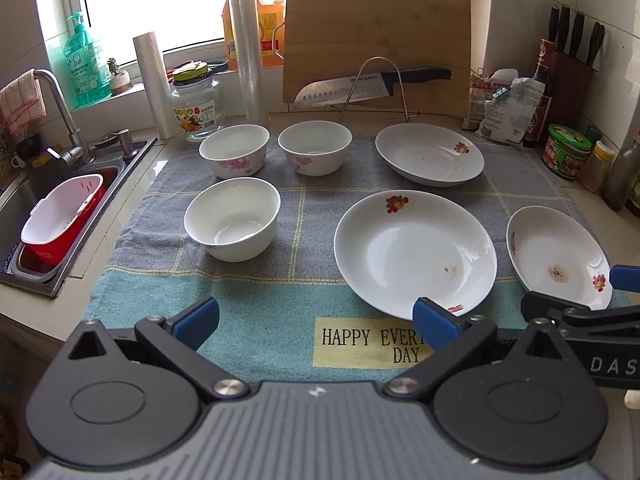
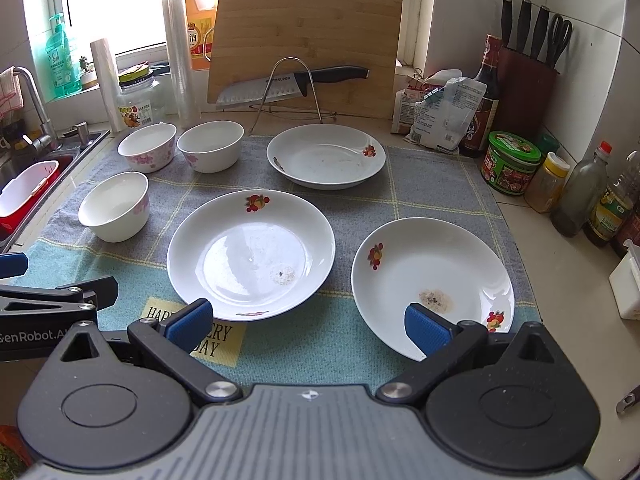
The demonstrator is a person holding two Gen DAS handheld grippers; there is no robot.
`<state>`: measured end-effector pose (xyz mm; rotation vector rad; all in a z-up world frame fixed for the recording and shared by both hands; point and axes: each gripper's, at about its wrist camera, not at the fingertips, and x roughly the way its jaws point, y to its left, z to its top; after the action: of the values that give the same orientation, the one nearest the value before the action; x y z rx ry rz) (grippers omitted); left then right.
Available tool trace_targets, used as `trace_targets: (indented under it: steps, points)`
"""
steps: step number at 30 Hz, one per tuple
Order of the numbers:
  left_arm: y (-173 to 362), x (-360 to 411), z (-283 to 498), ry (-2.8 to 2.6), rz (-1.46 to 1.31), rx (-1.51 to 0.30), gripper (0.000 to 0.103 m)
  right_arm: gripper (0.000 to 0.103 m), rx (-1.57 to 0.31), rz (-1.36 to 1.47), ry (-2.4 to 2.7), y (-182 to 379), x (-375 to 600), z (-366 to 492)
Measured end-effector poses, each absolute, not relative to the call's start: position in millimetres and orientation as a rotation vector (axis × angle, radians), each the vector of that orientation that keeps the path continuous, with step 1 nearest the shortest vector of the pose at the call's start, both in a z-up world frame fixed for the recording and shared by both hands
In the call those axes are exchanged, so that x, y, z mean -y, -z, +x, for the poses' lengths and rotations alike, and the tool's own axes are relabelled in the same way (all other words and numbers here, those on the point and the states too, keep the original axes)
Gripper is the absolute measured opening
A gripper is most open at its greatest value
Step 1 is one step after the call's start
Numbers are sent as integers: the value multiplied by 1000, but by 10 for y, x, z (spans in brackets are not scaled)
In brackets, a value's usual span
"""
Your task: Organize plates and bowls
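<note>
I am holding my left gripper (image 1: 316, 322) and my right gripper (image 2: 308, 326) spread wide and empty, both hovering over the near edge of the towel (image 1: 256, 296). Three plates are lying on the right half: the middle plate (image 2: 251, 254) just ahead, the near-right plate (image 2: 433, 282) beside it, the far plate (image 2: 326, 156) beyond. Three bowls (image 2: 114, 206) are sitting apart on the left. I am judging the stacking not yet begun. To do it well, I should be pinching a plate's near rim squarely, lifting it level and setting it centred on its neighbour, gently, since glazed china slips.
</note>
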<state>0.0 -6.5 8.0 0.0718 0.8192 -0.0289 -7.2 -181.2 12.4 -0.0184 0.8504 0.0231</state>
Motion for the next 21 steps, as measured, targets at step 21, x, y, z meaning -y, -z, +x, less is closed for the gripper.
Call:
trace_targets:
  steps: [21]
  points:
    - [-108, 94, -14, 12, 71, -818, 102, 103, -841, -17, -31, -133, 1833, -81]
